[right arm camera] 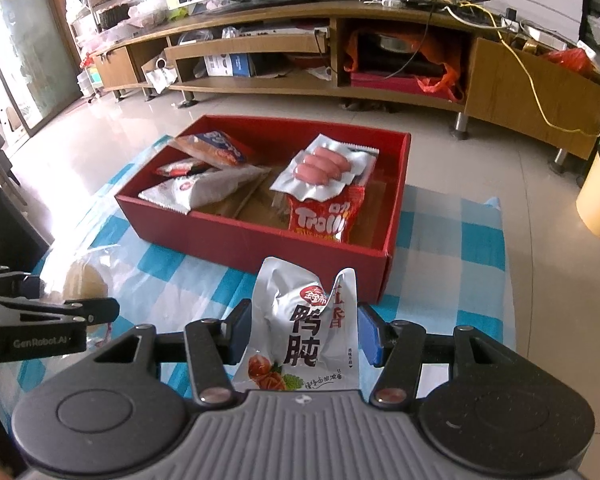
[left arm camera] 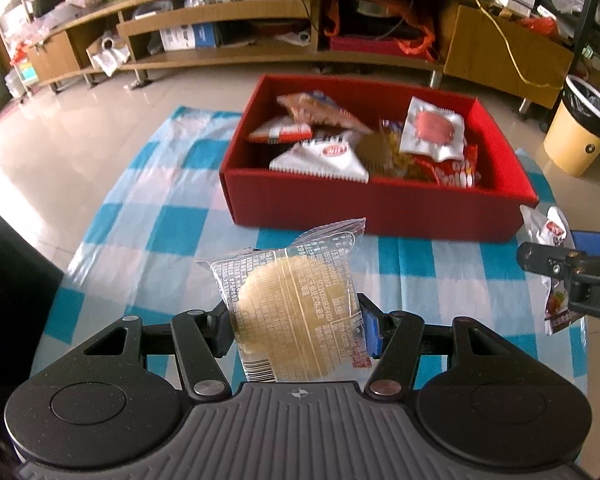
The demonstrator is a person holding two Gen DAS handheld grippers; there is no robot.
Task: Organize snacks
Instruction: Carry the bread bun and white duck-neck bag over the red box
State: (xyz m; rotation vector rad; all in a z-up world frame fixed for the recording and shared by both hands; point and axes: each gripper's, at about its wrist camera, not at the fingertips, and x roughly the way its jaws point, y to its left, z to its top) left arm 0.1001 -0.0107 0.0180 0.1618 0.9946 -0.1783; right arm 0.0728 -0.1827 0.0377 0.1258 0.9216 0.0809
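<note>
My left gripper [left arm camera: 296,332] is shut on a clear-wrapped round pastry [left arm camera: 296,312], held above the blue-checked cloth [left arm camera: 148,232]. My right gripper [right arm camera: 304,334] is shut on a white pouch with black characters [right arm camera: 304,332]; the same pouch [left arm camera: 556,272] shows at the right edge of the left wrist view. Ahead of both stands the red box [left arm camera: 380,208], also [right arm camera: 260,240], holding several snack packets, among them a sausage pack [right arm camera: 326,168] and a red Trolli bag [right arm camera: 326,216]. The pastry [right arm camera: 86,284] and left gripper [right arm camera: 80,312] appear at the left of the right wrist view.
A long wooden TV cabinet [right arm camera: 380,80] with cluttered shelves runs along the back. A yellow bin with a black liner [left arm camera: 576,132] stands on the tiled floor at the right. A dark object [left arm camera: 4,264] sits at the left edge of the table.
</note>
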